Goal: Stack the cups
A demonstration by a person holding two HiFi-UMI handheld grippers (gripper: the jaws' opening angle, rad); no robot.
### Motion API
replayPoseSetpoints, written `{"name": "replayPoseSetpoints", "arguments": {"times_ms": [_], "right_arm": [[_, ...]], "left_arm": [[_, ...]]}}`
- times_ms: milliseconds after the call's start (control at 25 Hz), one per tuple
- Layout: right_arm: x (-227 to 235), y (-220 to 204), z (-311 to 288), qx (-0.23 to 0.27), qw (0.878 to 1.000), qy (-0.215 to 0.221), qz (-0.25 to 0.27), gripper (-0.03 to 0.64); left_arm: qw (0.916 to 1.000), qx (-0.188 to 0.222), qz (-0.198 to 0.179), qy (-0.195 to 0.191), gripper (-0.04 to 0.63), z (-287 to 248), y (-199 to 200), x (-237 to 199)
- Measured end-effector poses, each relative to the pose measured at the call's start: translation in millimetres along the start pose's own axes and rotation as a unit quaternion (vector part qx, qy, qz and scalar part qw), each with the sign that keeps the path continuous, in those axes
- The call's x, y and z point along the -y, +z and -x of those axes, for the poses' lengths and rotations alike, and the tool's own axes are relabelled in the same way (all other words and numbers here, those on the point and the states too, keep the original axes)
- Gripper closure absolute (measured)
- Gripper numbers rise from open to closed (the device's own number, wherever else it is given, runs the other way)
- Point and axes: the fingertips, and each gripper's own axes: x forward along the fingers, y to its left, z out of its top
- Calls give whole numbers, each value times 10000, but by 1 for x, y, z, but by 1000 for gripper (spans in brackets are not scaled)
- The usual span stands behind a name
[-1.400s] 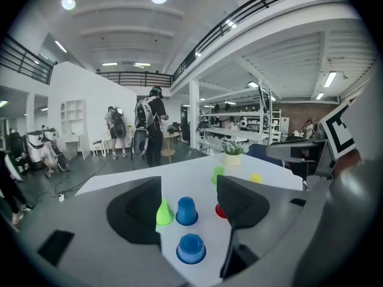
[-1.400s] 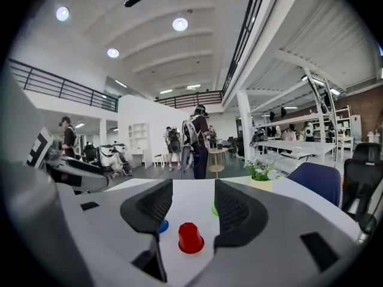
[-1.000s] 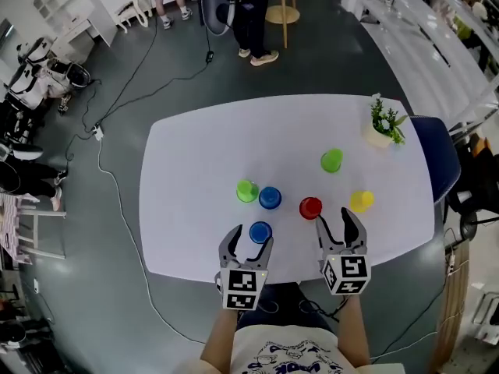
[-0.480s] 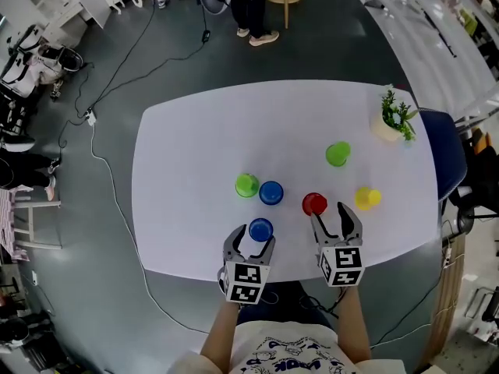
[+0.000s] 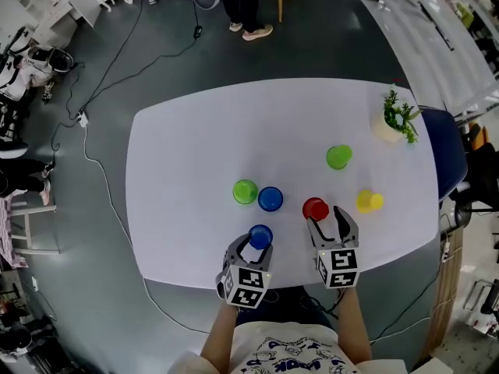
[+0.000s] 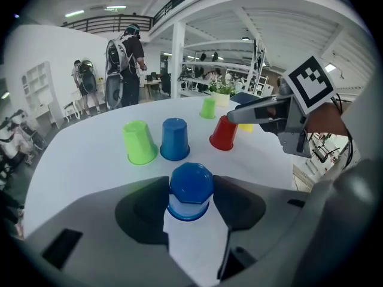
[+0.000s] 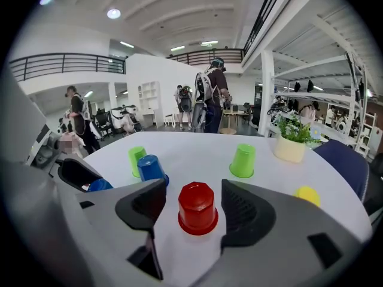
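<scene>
Several upturned cups stand on the white table (image 5: 187, 146). The nearest blue cup (image 5: 260, 236) (image 6: 190, 190) stands between the jaws of my left gripper (image 5: 256, 245) (image 6: 191, 195). Those jaws are closing, and both pads sit against its sides. My right gripper (image 5: 324, 220) (image 7: 194, 213) is open around the red cup (image 5: 315, 208) (image 7: 197, 208), with a gap on each side. A second blue cup (image 5: 270, 199) and a green cup (image 5: 245, 192) stand side by side further in. Another green cup (image 5: 338, 157) and a yellow cup (image 5: 366, 201) stand to the right.
A potted plant (image 5: 396, 119) stands at the table's far right corner. The table's near edge runs just under both grippers. A blue chair (image 5: 448, 154) stands off the right side. People stand on the floor beyond the far edge, and cables lie on the floor at left.
The left jaws have narrowed onto the near blue cup. The right gripper has slid forward, so the red cup now lies between its jaws. The head view has shifted a little.
</scene>
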Motion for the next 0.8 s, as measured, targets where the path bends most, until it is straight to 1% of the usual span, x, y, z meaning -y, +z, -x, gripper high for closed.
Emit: {"name": "replayPoseSetpoints", "arguments": {"times_ms": [120, 280, 480, 600, 640, 680, 800], "right_arm": [[-1, -2, -7, -69, 10000, -6, 32, 313], [-1, -4, -15, -166, 9998, -11, 117, 311], [1, -9, -24, -284, 9995, -73, 152, 311], [7, -16, -27, -377, 9991, -34, 183, 313], [8, -18, -28, -404, 9990, -21, 198, 334], [8, -19, -28, -416, 9989, -9, 215, 372], [7, -16, -29, -372, 9990, 26, 265, 376]], "left_arm": [[9999, 53, -4, -111, 359, -1, 2, -2], [9994, 127, -91, -313, 362, -1, 16, -3], [9975, 257, -423, -510, 362, -1, 35, 4], [9965, 299, -516, -586, 362, -5, 43, 16], [9964, 303, -507, -607, 362, -6, 45, 19], [9964, 305, -484, -625, 362, -7, 46, 21], [9966, 303, -409, -652, 362, -10, 51, 22]]}}
